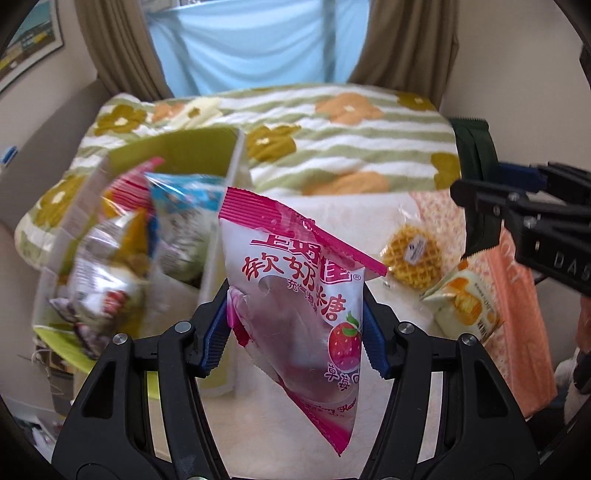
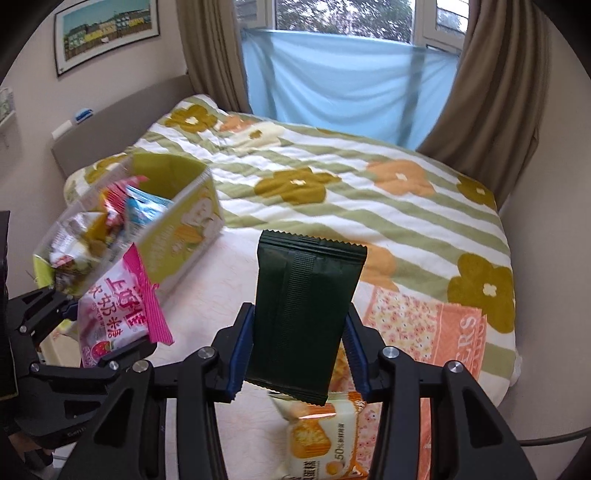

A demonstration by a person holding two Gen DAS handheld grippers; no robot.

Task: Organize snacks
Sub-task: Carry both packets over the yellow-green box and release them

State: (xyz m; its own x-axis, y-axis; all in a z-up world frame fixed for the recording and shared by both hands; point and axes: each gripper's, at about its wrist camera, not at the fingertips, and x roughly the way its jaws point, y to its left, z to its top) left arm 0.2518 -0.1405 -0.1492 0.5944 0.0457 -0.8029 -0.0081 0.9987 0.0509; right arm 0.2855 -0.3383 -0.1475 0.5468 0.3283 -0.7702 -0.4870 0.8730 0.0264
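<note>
Pale walls (image 2: 166,55), with a framed picture (image 2: 107,33) at upper left. Brown curtains (image 2: 480,92) either side of a window (image 2: 343,14), light blue cloth (image 2: 343,85) across its lower part, trees outside. Bed (image 2: 369,206) beneath, under a green-striped flowered quilt; grey headboard (image 2: 122,122) along the left wall. Soft daylight.

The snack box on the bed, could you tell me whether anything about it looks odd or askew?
Yes: the green box sits tilted on the bedding, and its packets are heaped loosely, some poking above the rim. A waffle and a cracker pack lie outside it.
</note>
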